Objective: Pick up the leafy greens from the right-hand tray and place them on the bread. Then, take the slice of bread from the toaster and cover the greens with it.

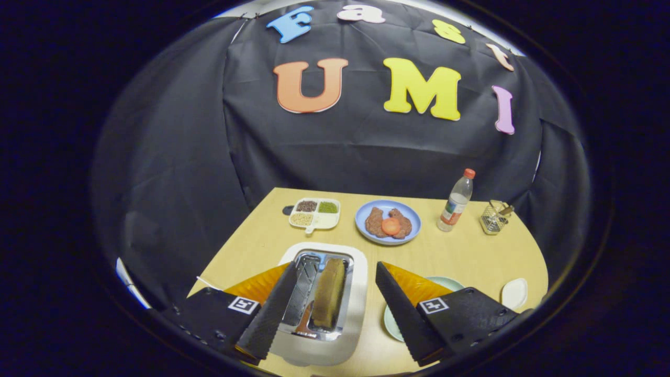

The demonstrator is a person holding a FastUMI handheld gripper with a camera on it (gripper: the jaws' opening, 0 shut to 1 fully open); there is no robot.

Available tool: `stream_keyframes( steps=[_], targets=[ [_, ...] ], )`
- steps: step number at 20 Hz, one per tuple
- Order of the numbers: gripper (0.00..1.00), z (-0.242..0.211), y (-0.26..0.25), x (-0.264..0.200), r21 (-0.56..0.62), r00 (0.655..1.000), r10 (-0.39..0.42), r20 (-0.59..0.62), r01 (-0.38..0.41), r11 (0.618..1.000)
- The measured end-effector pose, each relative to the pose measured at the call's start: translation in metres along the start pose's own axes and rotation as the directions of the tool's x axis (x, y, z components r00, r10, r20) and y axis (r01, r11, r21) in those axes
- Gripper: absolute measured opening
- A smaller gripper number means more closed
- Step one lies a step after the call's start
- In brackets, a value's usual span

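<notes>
My gripper (335, 280) is open above a white toaster (356, 309), its two black fingers spread to either side of the slots. A brown slice of bread (330, 298) stands upright in the toaster's right slot, between the fingers; the left slot (303, 285) holds none. A pale green plate (390, 319) lies just right of the toaster, mostly hidden under the right finger (403, 309). I cannot see what lies on it.
Beyond the toaster stand a white divided dish of seeds and spices (315, 213), a blue plate (388, 221) with two meat pieces and a tomato slice, a plastic bottle (456, 201) and a wire basket (494, 216). A small white dish (514, 292) sits near the table's right edge.
</notes>
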State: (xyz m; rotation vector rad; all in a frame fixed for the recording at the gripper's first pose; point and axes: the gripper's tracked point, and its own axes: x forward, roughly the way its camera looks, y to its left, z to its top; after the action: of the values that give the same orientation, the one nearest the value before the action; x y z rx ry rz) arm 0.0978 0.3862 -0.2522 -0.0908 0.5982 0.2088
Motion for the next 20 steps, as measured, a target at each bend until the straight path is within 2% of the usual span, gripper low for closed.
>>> stream_keyframes(
  steps=[3,7,9,11,13,14,16,17,20],
  targets=[
    [0.88,-0.005,0.010,0.011,0.004,0.999,-0.010,-0.046,0.010,1.000],
    [0.75,-0.010,0.001,0.022,0.029,0.991,-0.096,-0.090,0.098,0.995],
    [0.69,-0.018,0.000,0.028,0.033,0.984,-0.113,-0.134,0.118,0.992],
    [0.54,-0.019,0.000,0.029,0.042,0.981,-0.116,-0.153,0.124,0.991],
    [0.33,-0.019,0.000,0.029,0.034,0.980,-0.115,-0.162,0.122,0.992],
    [0.29,-0.020,0.000,0.029,0.025,0.979,-0.115,-0.171,0.121,0.992],
    [0.27,-0.025,0.001,0.031,0.018,0.977,-0.108,-0.182,0.113,0.993],
    [0.16,-0.023,-0.002,0.024,0.010,0.977,-0.111,-0.184,0.114,0.993],
    [0.16,-0.020,-0.006,0.017,-0.003,0.975,-0.104,-0.194,0.105,0.994]
  ],
)
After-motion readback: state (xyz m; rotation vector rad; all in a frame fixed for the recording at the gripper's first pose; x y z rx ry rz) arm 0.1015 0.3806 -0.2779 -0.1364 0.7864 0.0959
